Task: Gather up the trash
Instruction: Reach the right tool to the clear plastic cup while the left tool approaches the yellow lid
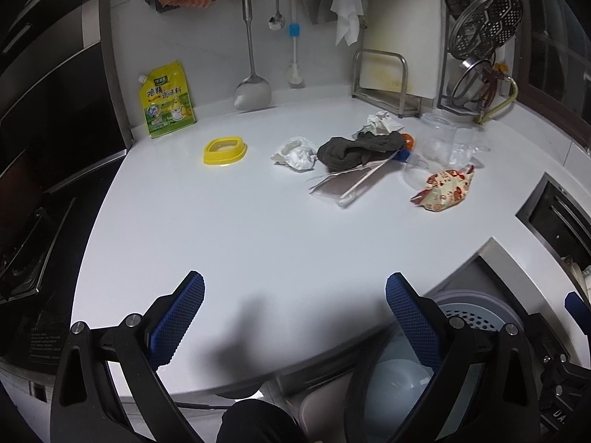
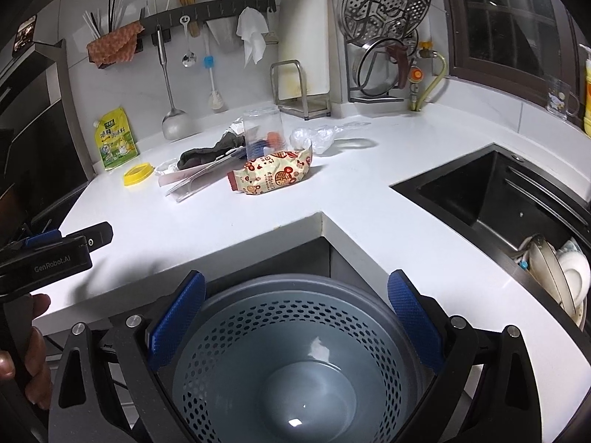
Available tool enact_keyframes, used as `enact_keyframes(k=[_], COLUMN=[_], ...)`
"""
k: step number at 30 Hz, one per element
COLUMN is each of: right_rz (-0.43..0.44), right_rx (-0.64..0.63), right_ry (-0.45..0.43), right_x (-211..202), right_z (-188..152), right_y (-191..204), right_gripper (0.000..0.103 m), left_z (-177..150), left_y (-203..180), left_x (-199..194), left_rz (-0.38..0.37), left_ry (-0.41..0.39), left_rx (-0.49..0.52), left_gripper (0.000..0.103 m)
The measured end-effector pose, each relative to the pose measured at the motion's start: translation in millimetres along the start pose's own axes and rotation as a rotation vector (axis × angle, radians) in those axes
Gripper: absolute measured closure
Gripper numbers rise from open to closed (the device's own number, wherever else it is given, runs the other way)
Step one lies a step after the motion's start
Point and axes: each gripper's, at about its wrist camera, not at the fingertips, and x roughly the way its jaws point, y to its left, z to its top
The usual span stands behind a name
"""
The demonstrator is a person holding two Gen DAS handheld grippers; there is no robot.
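Both tools carry nothing. The left gripper (image 1: 295,317) hangs over the near edge of the white counter (image 1: 258,229), jaws spread wide. The right gripper (image 2: 295,317) is equally wide, poised above the perforated grey bin (image 2: 288,361) that sits below the counter's inner corner; the bin looks empty.

The trash lies in a cluster toward the back wall: printed snack wrapper (image 2: 275,175) nearest, clear flat packet (image 1: 343,186), crumpled tissue (image 1: 295,153), dark cloth (image 1: 358,149), clear plastic cup (image 2: 262,131) and a wad of film (image 2: 314,138).

Judged step: first reach. The wrapper is the easiest start, standing clear of the heap. Close on its raised crumpled ridge, not the flat edge. The yellow ring (image 1: 224,150) and seasoning pouch (image 1: 167,101) probably stay.
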Motion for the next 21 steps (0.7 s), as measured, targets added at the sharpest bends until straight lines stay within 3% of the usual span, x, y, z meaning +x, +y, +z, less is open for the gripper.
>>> enact_keyframes(k=[21], right_rz=[0.034], right_rx=[-0.035], right_ry=[-0.044], right_x=[70.1], right_z=[74.6], right_y=[17.8], right_gripper=[0.009], left_z=[64.5], left_y=[56.5], left_x=[54.5], left_rz=[0.003], left_ry=[-0.031], left_rx=[-0.096], left_gripper=[0.006])
